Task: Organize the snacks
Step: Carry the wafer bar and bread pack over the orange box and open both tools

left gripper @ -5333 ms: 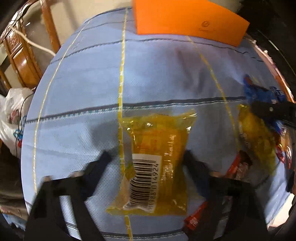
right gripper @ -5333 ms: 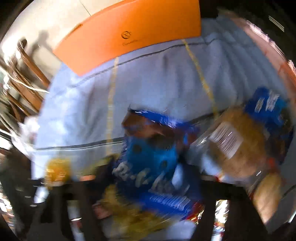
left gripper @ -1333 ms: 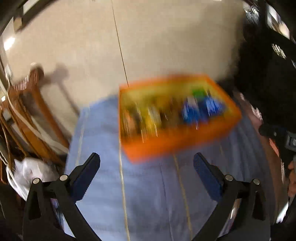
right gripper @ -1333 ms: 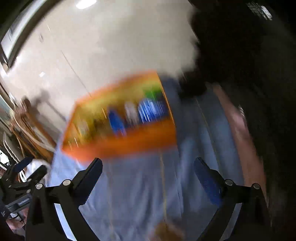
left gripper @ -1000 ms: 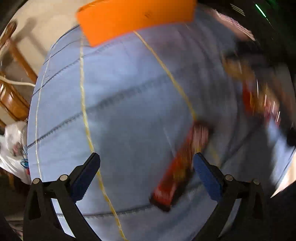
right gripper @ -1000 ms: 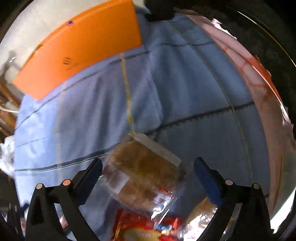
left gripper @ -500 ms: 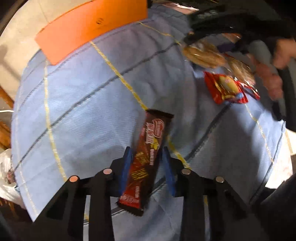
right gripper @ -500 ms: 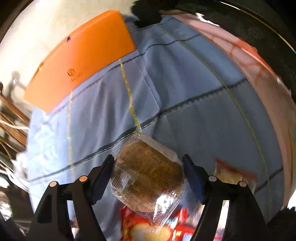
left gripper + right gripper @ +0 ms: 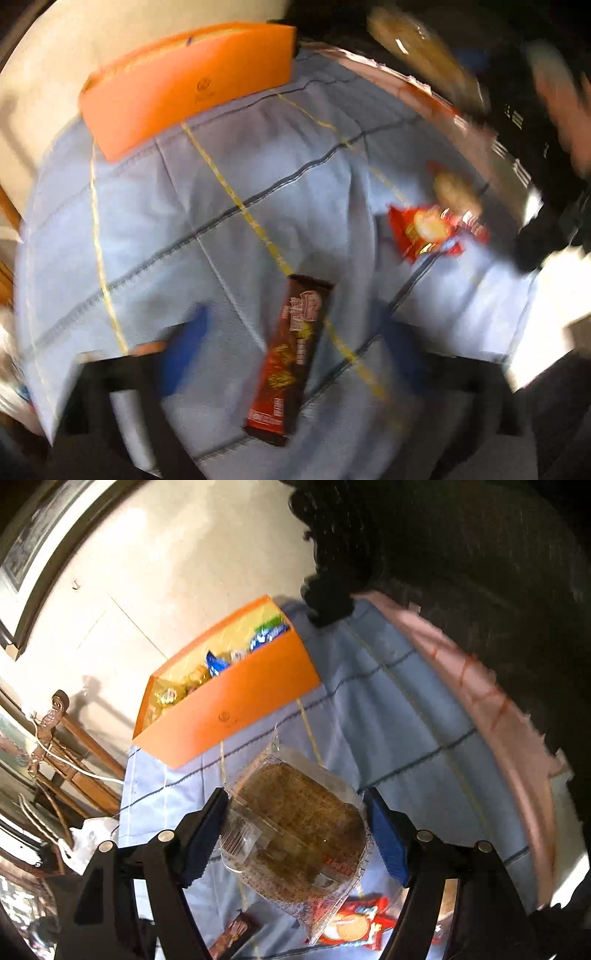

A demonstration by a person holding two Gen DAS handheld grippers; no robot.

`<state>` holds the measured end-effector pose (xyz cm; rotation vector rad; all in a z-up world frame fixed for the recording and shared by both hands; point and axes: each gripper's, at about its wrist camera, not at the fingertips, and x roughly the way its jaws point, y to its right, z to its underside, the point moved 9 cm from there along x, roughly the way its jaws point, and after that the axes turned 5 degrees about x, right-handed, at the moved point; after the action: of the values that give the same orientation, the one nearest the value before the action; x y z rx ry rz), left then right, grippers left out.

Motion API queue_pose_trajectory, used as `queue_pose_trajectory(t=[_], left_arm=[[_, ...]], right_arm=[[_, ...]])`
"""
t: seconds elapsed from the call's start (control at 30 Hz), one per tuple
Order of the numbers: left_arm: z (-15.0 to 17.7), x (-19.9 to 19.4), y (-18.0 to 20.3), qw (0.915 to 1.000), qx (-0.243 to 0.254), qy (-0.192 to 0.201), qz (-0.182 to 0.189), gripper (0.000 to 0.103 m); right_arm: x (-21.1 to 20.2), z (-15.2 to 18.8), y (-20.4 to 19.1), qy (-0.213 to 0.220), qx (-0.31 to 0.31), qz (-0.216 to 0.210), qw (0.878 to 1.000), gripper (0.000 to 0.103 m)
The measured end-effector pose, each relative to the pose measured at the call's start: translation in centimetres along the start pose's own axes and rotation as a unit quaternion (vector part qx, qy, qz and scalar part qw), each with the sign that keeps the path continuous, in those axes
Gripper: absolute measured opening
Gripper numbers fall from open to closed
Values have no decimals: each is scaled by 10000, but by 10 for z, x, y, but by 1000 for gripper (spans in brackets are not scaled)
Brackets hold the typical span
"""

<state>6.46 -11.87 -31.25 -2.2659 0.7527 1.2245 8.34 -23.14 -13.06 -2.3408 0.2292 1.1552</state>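
A dark red snack bar lies on the blue checked cloth between the blurred fingers of my left gripper. Its jaws are opening, and the pads stand clear of the bar on both sides. My right gripper is shut on a round brown cake in a clear wrapper and holds it above the cloth. That cake shows blurred at the top right of the left wrist view. The orange box at the table's far end holds several snack packets. It also shows in the left wrist view.
A red biscuit packet lies under the held cake; in the left wrist view the packet sits beside a brownish pack. Off the left edge are a wooden chair and a white bag. A dark shape fills the right.
My left gripper's jaws, closed on the snack bar half a second ago, have sprung wide apart. My right gripper has risen with the wrapped cake, and the inside of the box now shows.
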Motion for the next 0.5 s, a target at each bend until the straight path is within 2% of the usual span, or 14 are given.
queue_pose_trajectory(t=[0.03,0.07,0.1,0.13,0.17,0.2,0.27,0.37,0.43,0.5], left_arm=[[4,13,4,9993,288,-172,-181,93],[12,25,7,9982,391,-443,-95,72],[20,36,11,9965,347,-745,163,58],[14,36,7,9975,20,-565,420,43],[12,36,2,9972,-77,-614,424,31],[11,36,-1,9962,-131,-728,452,24],[6,34,-5,9951,-351,-793,468,23],[0,18,-6,9969,-219,-702,282,23],[-9,7,-15,9959,-478,-692,326,23],[-30,-10,-30,9955,-760,-481,311,23]], right_arm=[[-2,-3,-1,56,-36,10,10000,75],[1,-6,0,68,-18,2,10000,75],[0,-7,1,61,23,-46,10000,75],[-2,-6,2,44,37,-85,9999,75],[0,-5,4,32,44,-102,9999,75],[0,-5,7,24,52,-100,9999,75],[-4,-6,12,15,127,-115,9999,75],[-13,-12,18,77,301,-194,9993,75],[-21,-25,20,212,310,-180,9991,75],[-28,-39,18,363,206,-142,9990,75]])
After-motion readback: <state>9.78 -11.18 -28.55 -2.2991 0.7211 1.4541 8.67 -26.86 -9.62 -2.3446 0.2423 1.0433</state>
